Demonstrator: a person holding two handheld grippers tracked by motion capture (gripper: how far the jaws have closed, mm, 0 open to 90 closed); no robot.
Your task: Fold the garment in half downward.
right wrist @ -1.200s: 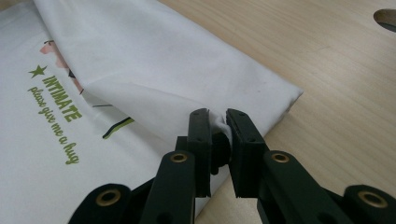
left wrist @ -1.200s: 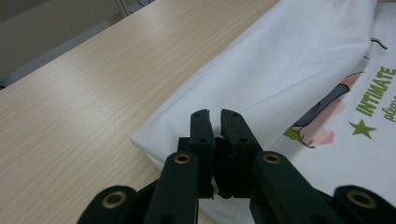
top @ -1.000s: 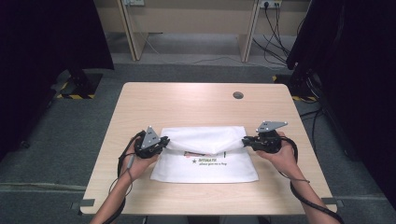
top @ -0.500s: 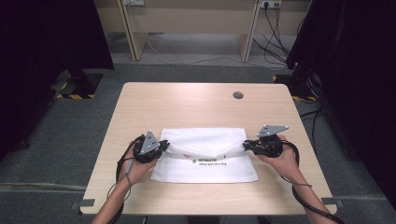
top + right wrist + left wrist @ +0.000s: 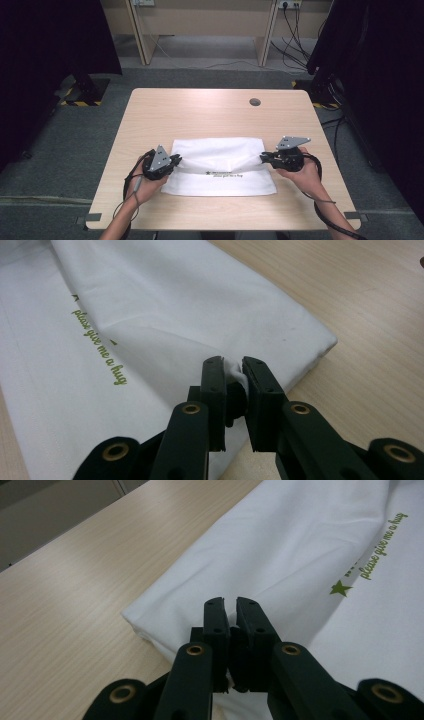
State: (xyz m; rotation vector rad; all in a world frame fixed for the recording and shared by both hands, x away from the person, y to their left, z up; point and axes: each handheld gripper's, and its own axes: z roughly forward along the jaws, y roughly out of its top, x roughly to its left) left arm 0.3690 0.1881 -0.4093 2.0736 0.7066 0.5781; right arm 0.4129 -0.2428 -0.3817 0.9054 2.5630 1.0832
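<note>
On the near half of the table [image 5: 200, 107] lies a white cloth [image 5: 220, 170] with green lettering, its far layer folded toward the person. The left gripper [image 5: 176, 161] clamps the cloth's left edge; its jaws are nearly closed on fabric. The right gripper [image 5: 262, 157] pinches a bunched fold at the right edge. A round grommet [image 5: 255, 102] sits well beyond the cloth.

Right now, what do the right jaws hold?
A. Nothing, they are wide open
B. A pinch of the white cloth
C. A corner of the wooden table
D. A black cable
B: in the right gripper view the right gripper has its jaws closed on a fold of the white cloth.
</note>
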